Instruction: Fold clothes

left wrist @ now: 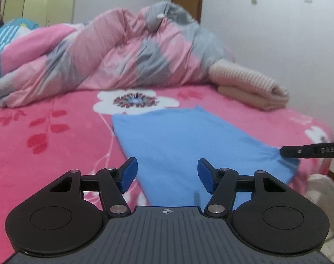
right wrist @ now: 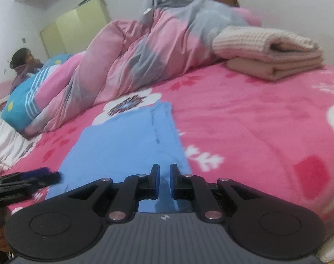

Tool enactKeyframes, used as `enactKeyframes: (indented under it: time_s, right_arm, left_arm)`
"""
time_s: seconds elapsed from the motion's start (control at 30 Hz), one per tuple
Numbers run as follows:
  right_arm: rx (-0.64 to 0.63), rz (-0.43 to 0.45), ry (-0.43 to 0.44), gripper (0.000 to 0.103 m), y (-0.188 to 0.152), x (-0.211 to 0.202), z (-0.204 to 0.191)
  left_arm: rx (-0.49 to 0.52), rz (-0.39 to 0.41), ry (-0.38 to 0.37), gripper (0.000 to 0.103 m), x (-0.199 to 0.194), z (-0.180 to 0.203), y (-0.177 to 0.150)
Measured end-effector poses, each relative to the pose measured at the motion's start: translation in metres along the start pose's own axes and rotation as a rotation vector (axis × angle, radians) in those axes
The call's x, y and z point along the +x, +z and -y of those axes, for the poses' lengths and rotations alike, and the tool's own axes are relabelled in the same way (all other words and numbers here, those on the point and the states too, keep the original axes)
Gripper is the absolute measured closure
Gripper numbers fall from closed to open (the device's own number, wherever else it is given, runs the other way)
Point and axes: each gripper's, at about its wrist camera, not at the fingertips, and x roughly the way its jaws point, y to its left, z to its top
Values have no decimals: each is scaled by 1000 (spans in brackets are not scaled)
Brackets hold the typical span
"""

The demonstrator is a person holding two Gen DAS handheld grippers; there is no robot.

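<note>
A light blue garment (left wrist: pixel 178 136) (right wrist: pixel 122 145) lies folded into a long flat strip on the pink flowered bedspread (left wrist: pixel 45 143) (right wrist: pixel 255 121). My left gripper (left wrist: pixel 167 171) hovers over its near end, blue pads wide apart, with cloth under the gap and nothing pinched. In the right wrist view it shows as a blur (right wrist: pixel 56 177) at the strip's near left corner. My right gripper (right wrist: pixel 164 180) is shut on the near right edge of the garment. From the left wrist view its tip (left wrist: pixel 284 151) pulls small wrinkles into that corner.
A crumpled pink and grey quilt (left wrist: pixel 122 50) (right wrist: pixel 144 50) fills the back of the bed. Folded beige and pink knitwear (left wrist: pixel 250 88) (right wrist: pixel 270 52) is stacked at the far right. A person (right wrist: pixel 21 61) sits beyond the bed at far left. The bed's edge (left wrist: pixel 321 132) drops off on the right.
</note>
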Motion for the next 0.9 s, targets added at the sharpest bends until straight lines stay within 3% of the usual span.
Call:
enactKeyframes:
  time_s: [0.17, 0.23, 0.37, 0.47, 0.73, 0.9]
  right_arm:
    - [-71, -9, 69, 94, -5, -2, -24]
    - [-93, -26, 58, 94, -9, 1, -28]
    - [-73, -63, -21, 94, -14, -3, -14]
    - [-12, -52, -20, 93, -12, -16, -3]
    - [-96, -53, 19, 93, -14, 0, -29]
    - [-98, -119, -12, 94, -25, -6, -22]
  left_arm:
    - [113, -107, -1, 41, -5, 19, -22]
    - [146, -158, 16, 41, -5, 22, -35]
    - [76, -158, 4, 41, -27, 5, -44]
    - [54, -154, 3, 41, -39, -3, -45]
    - [-50, -77, -8, 40, -39, -2, -30]
    - [50, -138, 40, 39, -20, 12, -46]
